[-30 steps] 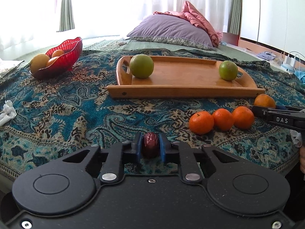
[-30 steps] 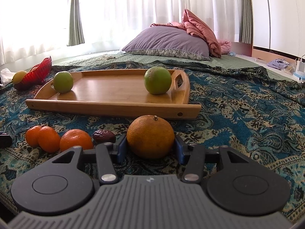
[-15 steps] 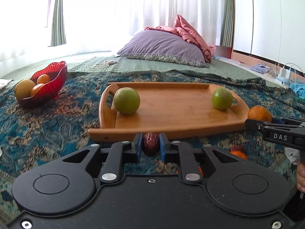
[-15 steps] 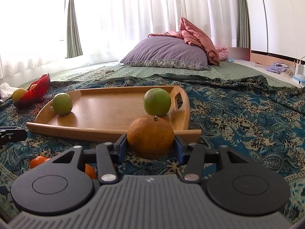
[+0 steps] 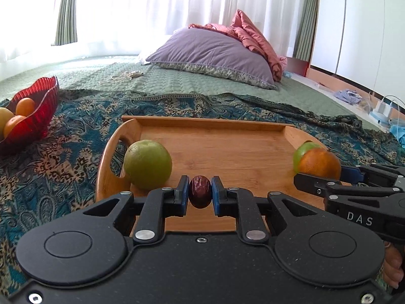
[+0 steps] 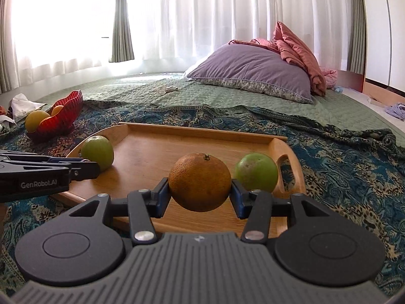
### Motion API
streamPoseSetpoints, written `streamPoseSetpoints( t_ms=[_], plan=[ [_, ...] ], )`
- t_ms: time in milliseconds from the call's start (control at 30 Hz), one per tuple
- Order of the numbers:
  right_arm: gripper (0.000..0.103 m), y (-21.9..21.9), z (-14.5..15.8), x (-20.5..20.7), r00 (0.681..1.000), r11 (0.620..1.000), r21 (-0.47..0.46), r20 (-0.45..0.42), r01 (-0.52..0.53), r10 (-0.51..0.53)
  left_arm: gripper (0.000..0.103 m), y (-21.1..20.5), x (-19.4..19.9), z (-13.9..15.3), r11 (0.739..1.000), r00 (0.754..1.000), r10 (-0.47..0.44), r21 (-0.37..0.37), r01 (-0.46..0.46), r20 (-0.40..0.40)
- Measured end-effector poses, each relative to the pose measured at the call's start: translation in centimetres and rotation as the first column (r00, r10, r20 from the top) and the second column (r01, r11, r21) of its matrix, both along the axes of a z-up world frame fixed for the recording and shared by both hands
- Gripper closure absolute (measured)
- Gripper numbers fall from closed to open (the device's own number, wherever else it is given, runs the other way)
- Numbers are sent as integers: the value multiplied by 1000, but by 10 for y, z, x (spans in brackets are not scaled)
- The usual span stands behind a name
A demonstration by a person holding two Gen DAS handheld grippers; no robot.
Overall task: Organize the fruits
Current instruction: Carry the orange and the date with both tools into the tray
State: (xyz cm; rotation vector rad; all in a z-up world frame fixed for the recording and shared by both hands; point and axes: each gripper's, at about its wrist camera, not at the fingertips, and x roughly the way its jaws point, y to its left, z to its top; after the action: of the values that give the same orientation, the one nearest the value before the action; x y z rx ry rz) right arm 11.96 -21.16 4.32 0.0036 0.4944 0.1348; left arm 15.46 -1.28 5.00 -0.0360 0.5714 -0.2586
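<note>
Over the wooden tray [image 5: 227, 152], my left gripper [image 5: 200, 193] is clamped narrowly on a dark red date [image 5: 200, 191] beside its left green fruit [image 5: 148, 168], while my right gripper [image 6: 200, 190] pinches an orange [image 6: 200, 181] near its right green fruit [image 6: 257, 172].

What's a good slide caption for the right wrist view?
Right gripper carries an orange over the wooden tray.

White lettering "DAS" on the black side of the right gripper [image 5: 326, 172], seen from the left wrist camera. Grey lettering "GenRobot.AI" on the black side of the left gripper [image 6: 86, 169], seen from the right wrist camera. No other legible text, number or sign in either view.
</note>
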Motion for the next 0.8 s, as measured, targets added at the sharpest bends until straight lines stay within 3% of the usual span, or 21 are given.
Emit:
streamPoseSetpoints(
  t_ms=[200, 367, 800],
  plan=[
    [50, 4, -7, 34, 998, 1000, 9, -62, 15, -14, 85, -8, 34, -8, 999, 999, -33, 28, 33, -24],
    [50, -1, -12, 54, 994, 997, 68, -100, 44, -37, 85, -16, 53, -11, 998, 999, -40, 42, 41, -22],
    [50, 13, -21, 69, 994, 999, -13, -108, 31, -32, 85, -23, 68, -20, 998, 999, -38, 49, 39, -18]
  ],
)
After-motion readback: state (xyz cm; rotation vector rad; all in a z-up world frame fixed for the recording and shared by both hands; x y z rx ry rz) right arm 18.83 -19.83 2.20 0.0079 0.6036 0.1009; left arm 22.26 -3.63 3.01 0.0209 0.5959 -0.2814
